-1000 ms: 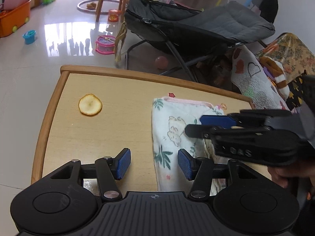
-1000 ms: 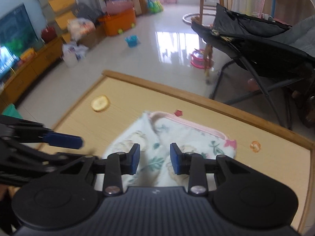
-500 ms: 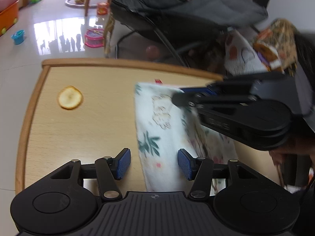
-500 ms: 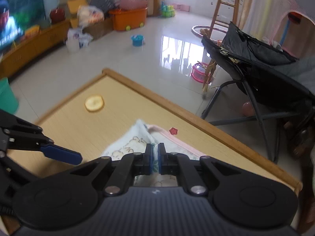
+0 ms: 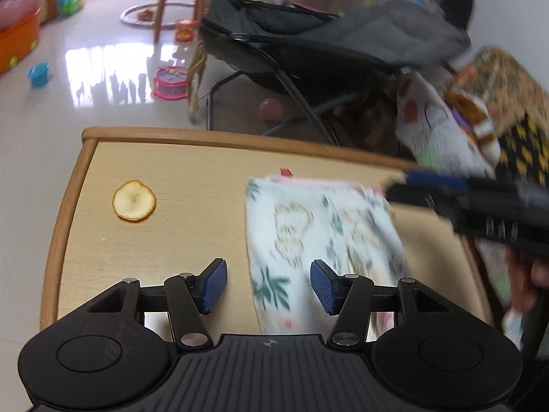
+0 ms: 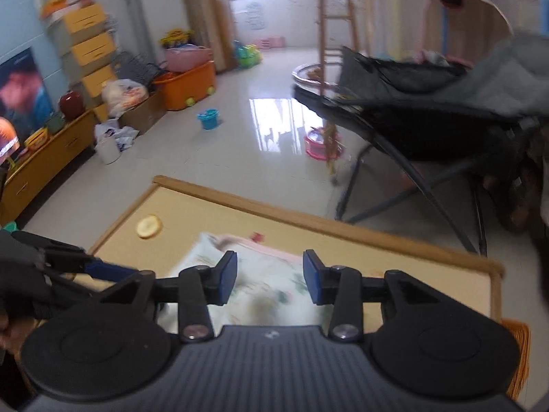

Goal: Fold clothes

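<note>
Right claw [image 6: 269, 277] is opening, its 2 blue pads apart w/ nothing pinched between them; the printed cloth [image 6: 271, 285] lies on the table [image 6: 346, 233] below and beyond the pads, not gripped. Left claw [image 5: 268, 285] is released too, pads spread approx. halfway, hovering over the near left edge of the cloth [image 5: 319, 226], no fabric between them. Cloth is a white piece w/ green leaf and animal print and a pink trim along its far edge, lying folded and flat on the right half of the light wood table [image 5: 192, 178]. In the left wrist view the right claw [image 5: 408, 185] comes in from the right, blurred, above the cloth's far right corner. A round yellow slice [image 5: 134, 200] sits on the table well to the left of the cloth. Behind the table: a dark folding lounger [image 5: 308, 51] on the shiny floor, plus scattered toys.
</note>
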Available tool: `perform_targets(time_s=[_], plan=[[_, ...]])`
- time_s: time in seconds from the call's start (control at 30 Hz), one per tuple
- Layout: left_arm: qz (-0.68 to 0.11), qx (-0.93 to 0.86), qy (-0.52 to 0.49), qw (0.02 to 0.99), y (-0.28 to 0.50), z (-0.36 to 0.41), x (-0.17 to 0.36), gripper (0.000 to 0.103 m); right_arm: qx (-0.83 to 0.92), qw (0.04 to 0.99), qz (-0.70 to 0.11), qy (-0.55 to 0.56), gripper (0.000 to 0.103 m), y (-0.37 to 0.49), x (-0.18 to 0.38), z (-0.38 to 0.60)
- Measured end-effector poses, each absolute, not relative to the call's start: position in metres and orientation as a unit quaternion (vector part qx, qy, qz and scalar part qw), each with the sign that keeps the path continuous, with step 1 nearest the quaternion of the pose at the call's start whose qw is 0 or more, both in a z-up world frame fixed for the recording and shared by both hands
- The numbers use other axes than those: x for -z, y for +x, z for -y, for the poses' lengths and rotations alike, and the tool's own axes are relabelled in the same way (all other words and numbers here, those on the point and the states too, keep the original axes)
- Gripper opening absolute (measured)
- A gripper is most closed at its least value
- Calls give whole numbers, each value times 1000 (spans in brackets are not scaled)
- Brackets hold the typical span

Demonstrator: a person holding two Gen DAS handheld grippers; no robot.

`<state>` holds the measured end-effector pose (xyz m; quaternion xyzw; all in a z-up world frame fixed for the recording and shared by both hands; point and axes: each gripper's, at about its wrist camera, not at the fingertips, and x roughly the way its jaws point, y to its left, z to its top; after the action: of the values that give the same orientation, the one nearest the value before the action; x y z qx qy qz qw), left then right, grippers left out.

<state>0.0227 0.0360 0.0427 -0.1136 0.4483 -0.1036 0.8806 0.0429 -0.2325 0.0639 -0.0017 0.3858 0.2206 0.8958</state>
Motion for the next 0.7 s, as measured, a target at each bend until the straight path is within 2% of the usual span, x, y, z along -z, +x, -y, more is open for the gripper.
perform_targets(time_s=[0.3, 0.57, 0.7], plan=[[-431, 85, -140, 887, 55, -28, -34, 56, -178, 881, -430, 81, 42, 67, -25, 258], [-422, 86, -122, 894, 82, -15, -24, 56, -188, 880, -435, 26, 41, 76, -17, 241], [-415, 125, -93, 896, 83, -3, -23, 53, -203, 880, -430, -2, 35, 72, -18, 233]])
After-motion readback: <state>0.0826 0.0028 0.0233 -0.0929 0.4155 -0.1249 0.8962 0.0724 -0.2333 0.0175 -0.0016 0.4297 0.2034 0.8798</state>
